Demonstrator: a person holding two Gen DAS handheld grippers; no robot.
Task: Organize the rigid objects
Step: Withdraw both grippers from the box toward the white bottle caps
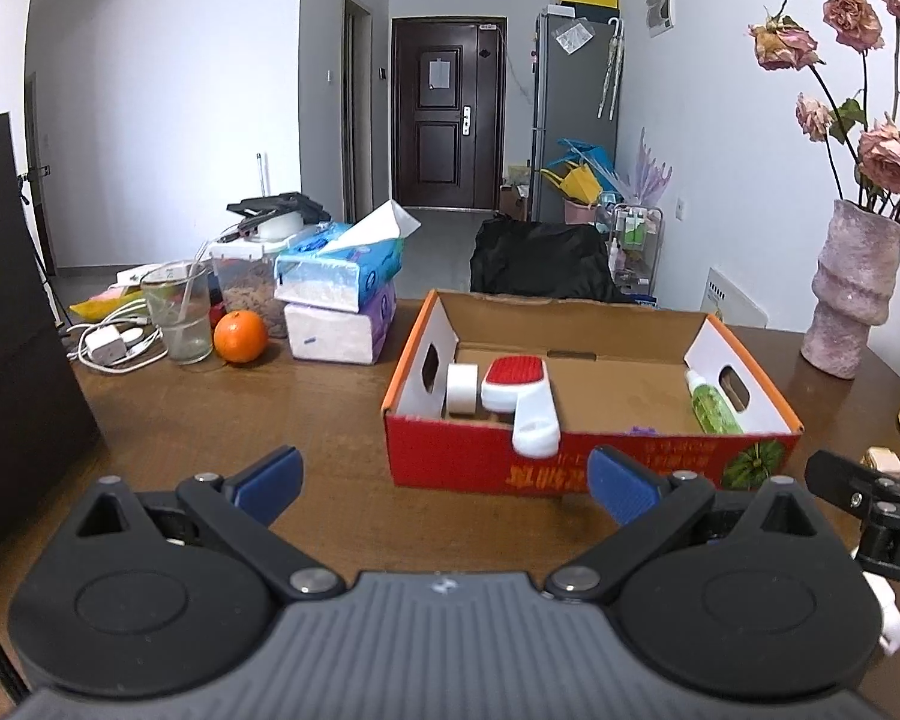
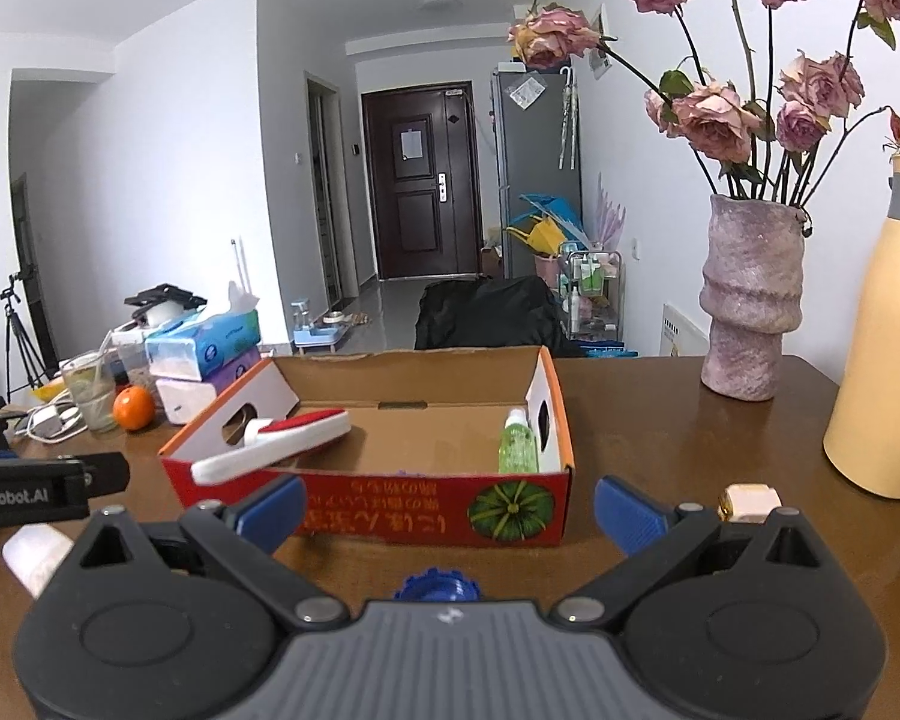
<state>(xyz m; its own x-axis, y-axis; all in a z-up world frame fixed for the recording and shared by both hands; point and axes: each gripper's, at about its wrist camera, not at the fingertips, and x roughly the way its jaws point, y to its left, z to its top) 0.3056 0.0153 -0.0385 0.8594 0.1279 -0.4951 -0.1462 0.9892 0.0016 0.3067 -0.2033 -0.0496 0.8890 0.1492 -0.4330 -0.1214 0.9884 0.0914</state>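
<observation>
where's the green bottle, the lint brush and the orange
green bottle [image 2: 517, 447], right wrist view, on its clear green body.
lint brush [image 1: 515, 373], left wrist view, on its red pad.
orange [image 1: 240, 336], left wrist view, on the middle of its peel.

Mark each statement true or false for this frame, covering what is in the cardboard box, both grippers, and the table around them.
1. The lint brush lies inside the cardboard box, its handle over the front wall. True.
2. The left gripper is shut on the green bottle. False: its jaws are open and empty; the bottle leans in the box's right end.
3. The orange sits inside the box. False: it rests on the table beside a glass.
4. The right gripper is open. True.
5. The pink vase stands outside the box. True.
</observation>
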